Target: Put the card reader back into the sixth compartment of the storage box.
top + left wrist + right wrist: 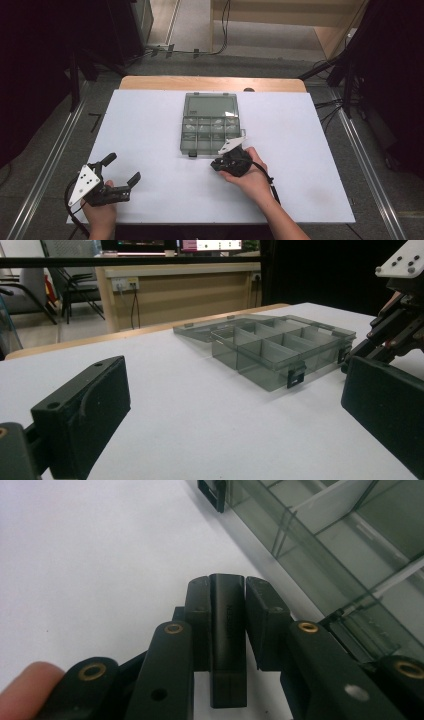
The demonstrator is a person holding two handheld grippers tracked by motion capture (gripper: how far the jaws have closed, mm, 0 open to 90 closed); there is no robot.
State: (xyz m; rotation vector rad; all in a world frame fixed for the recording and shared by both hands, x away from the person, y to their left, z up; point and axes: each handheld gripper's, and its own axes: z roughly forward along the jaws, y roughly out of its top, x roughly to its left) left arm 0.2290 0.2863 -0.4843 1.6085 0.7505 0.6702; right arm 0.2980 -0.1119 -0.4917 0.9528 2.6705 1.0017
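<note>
Not much lettering to call here. In the right gripper view, centre frame, the small black block (228, 635) clamped in the right tool (228, 587) carries faint raised writing along its length, too blurred to make out. At the top of the left gripper view, the bright monitor screens (210, 244) show content too small to read.

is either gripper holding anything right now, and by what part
The right gripper is shut on a small flat black piece, pinched across its upper end. The left gripper is open, holding nothing.
</note>
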